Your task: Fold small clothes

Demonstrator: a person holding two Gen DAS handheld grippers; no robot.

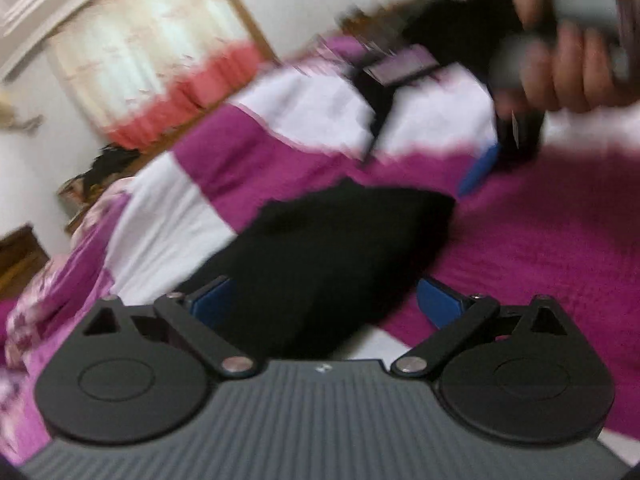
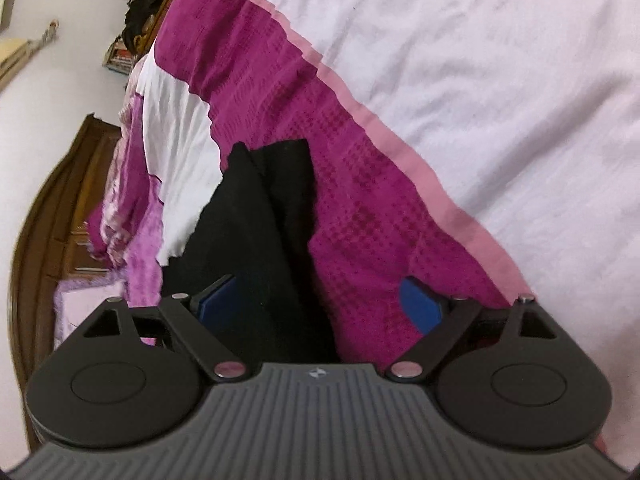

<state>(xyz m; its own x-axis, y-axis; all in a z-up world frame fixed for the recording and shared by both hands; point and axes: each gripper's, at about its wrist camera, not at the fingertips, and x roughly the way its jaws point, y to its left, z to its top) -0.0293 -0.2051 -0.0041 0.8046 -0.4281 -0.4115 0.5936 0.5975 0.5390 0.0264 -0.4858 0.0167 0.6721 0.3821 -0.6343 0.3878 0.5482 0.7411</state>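
Note:
A black garment (image 1: pixel 320 248) lies in a folded heap on the magenta and white bedspread (image 1: pixel 560 260). My left gripper (image 1: pixel 324 304) hovers at its near end, open, the blue pads (image 1: pixel 212 300) wide apart and not pressing the cloth. In the right wrist view the same black garment (image 2: pixel 260 220) stretches away from my right gripper (image 2: pixel 320 304), which is open too, with one blue pad (image 2: pixel 216 300) over the cloth and the other over the bedspread (image 2: pixel 360 200). A hand (image 1: pixel 572 60) holds the right gripper at the blurred top right of the left wrist view.
The bedspread's white panel (image 2: pixel 480 80) fills the right side. A dark wooden bed frame (image 2: pixel 60 200) curves along the left. A curtained window (image 1: pixel 132 48) and a cluttered shelf (image 1: pixel 100 172) stand by the far wall.

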